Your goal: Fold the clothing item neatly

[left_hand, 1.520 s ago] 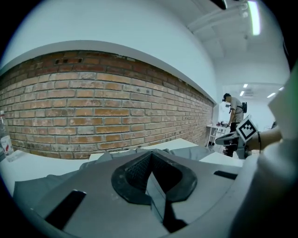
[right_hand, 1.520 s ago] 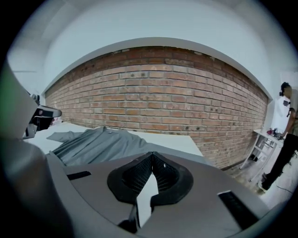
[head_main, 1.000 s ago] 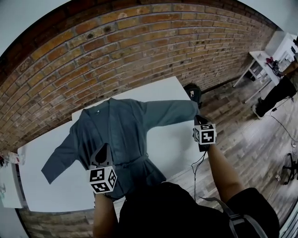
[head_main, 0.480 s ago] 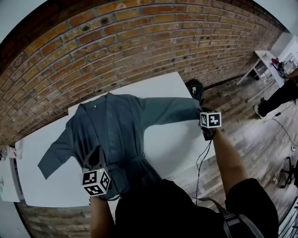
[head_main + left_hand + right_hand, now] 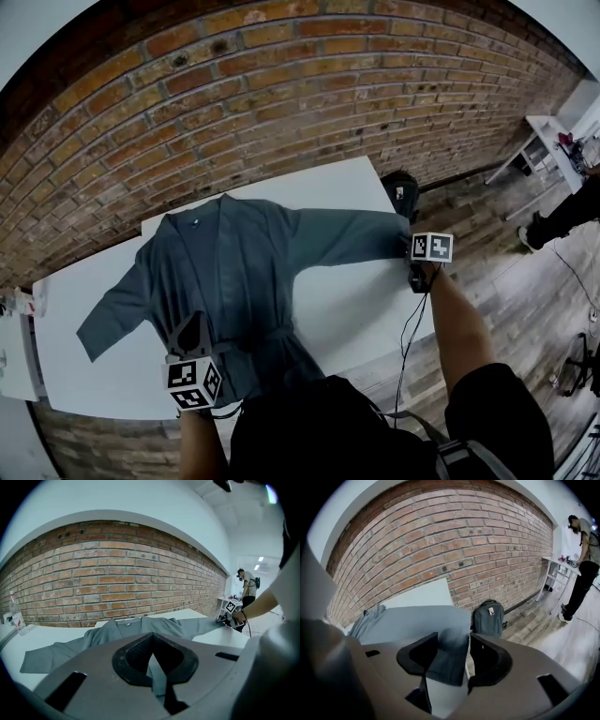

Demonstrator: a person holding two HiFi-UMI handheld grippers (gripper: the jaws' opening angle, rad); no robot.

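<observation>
Brick wall behind, white table [image 5: 347,309] in front, our grey-blue robe [image 5: 234,272] spread flat on it, sleeves out. A second ago our right gripper [image 5: 453,641] was clamped shut; now its jaws are opening with the sleeve cuff [image 5: 449,663] lying loose between them. Our left gripper [image 5: 152,641] stays closed tight over the hem, maybe pinching cloth, hard to tell. Backpack [image 5: 401,190] on the floor past the table's end.
</observation>
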